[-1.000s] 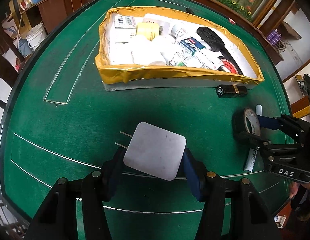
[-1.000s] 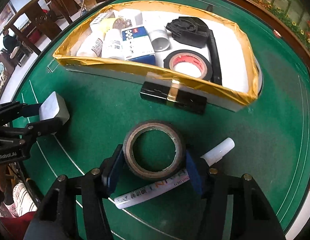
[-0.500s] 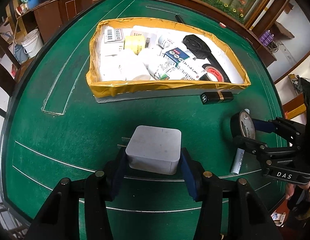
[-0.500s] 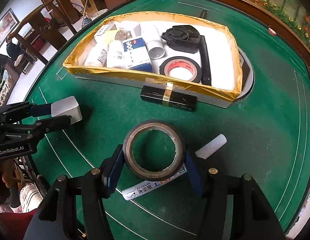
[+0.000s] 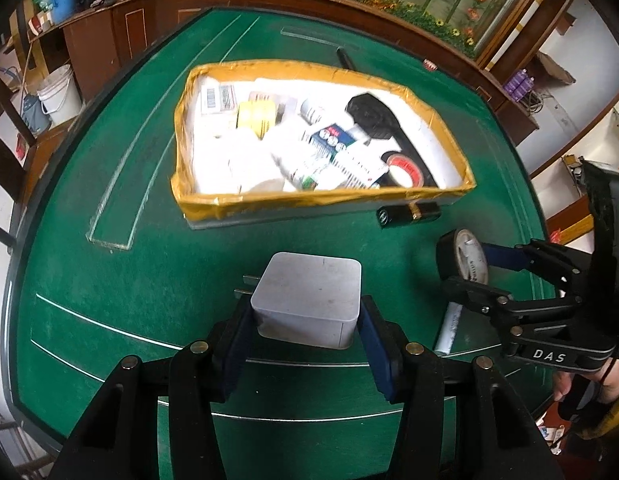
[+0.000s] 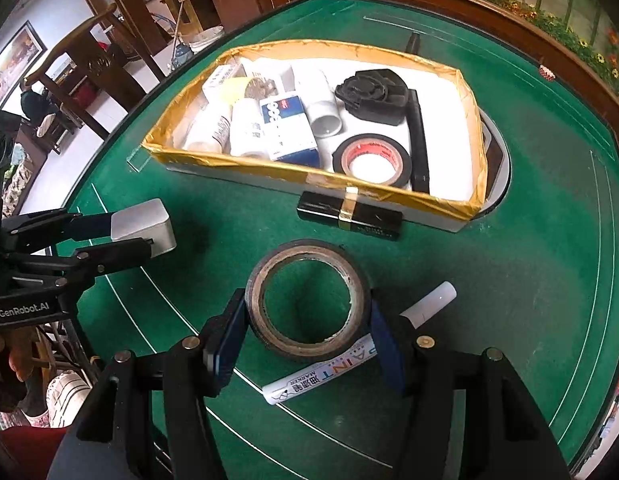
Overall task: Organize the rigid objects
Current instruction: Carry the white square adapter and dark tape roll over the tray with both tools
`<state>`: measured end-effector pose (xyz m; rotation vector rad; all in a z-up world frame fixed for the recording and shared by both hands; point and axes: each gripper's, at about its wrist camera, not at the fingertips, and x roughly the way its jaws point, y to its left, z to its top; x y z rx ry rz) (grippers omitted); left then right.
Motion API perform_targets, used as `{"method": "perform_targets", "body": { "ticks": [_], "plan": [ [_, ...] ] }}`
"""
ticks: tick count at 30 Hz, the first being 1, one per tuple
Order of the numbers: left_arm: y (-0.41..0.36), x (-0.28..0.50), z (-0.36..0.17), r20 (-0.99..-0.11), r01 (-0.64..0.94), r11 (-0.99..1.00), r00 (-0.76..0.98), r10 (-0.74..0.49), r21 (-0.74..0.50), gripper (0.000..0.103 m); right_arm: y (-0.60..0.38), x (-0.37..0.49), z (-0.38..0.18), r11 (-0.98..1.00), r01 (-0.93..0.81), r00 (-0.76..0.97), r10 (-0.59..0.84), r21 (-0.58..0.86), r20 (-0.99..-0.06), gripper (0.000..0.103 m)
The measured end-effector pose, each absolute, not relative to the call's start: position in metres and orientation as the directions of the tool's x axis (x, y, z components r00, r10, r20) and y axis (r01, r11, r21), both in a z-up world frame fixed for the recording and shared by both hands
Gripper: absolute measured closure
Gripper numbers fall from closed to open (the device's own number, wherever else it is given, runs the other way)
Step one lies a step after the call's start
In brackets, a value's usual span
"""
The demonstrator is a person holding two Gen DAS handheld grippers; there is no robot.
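My left gripper [image 5: 307,320] is shut on a grey square plug adapter [image 5: 309,298], held above the green table; it also shows in the right wrist view [image 6: 143,226]. My right gripper [image 6: 307,330] is shut on a black tape roll [image 6: 307,300], held above the table; the roll also shows in the left wrist view [image 5: 463,256]. A yellow-taped box [image 5: 309,200] with several items stands ahead, also in the right wrist view [image 6: 475,152]. A white paint marker [image 6: 349,360] lies below the roll.
A black lipstick tube with a gold band [image 6: 349,218] lies against the box's near wall [image 5: 409,213]. Another black tape roll [image 6: 371,158], a black fan [image 6: 373,94] and bottles lie in the box. A wooden rail [image 5: 269,0] edges the green table [image 5: 109,280].
Both grippers have risen and pulled back from the box, each still holding its object. The adapter has tilted so its front face shows.
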<state>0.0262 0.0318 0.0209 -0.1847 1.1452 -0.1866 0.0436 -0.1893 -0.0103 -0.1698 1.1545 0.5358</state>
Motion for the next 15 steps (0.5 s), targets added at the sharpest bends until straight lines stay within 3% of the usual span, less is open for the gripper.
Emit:
{"method": "perform_targets", "body": {
  "ticks": [6, 15],
  "plan": [
    [0.045, 0.043, 0.036, -0.874, 0.043, 0.97, 0.425, -0.235, -0.239, 0.048, -0.187, 0.048, 0.005, 0.857, -0.494, 0.318, 0.334, 0.146, -0.887, 0.045],
    [0.07, 0.092, 0.046, -0.881, 0.045, 0.989, 0.45, -0.148, -0.144, 0.048, -0.193, 0.075, 0.015, 0.878, -0.465, 0.357, 0.303, 0.113, -0.883, 0.045]
  ]
}}
